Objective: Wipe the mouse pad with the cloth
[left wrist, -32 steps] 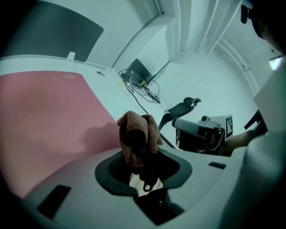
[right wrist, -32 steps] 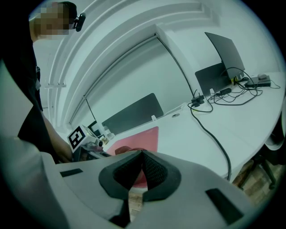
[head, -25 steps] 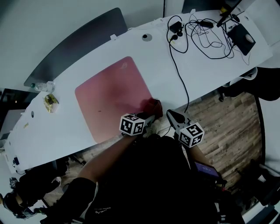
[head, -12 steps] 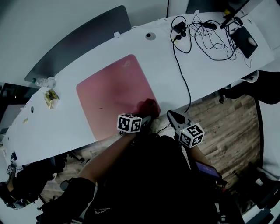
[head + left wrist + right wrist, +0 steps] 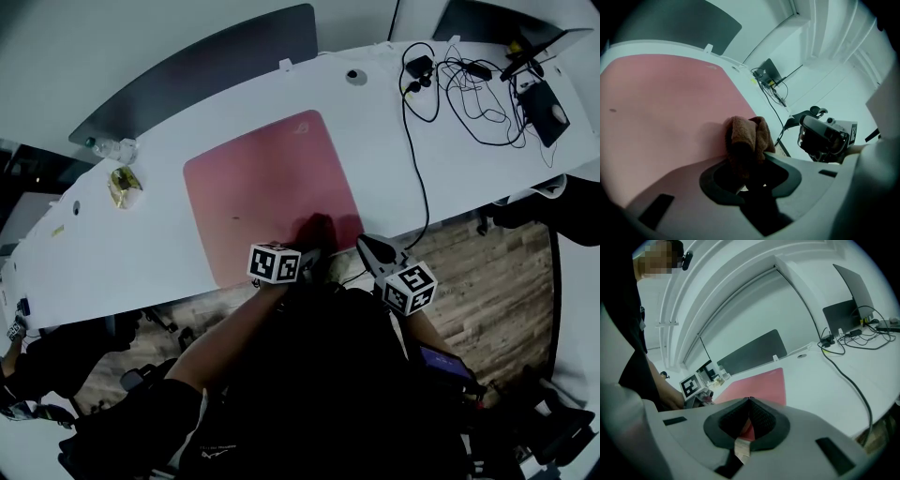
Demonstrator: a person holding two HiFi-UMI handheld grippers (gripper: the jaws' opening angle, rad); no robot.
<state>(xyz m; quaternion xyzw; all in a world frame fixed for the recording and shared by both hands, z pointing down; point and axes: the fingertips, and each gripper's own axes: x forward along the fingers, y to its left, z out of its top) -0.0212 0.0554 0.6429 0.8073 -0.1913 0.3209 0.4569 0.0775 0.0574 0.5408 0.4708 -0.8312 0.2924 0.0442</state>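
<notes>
A white table (image 5: 112,253) stretches ahead of both grippers. Far to the left of the left gripper lies a small yellow wrapper (image 5: 123,184). A pink mouse pad (image 5: 262,187) spreads ahead and to the left of the left gripper (image 5: 309,255). That gripper's jaws are clamped on a bunched dark red cloth (image 5: 745,136), which sticks out past the tips and rests on the pad's near right corner. Just to its right, the right gripper (image 5: 368,247) sits at the table's near edge, jaws pressed together with nothing between them. Far ahead and to its right, black cables (image 5: 459,75) lie tangled on the table. One cable runs back to the near edge beside that gripper.
</notes>
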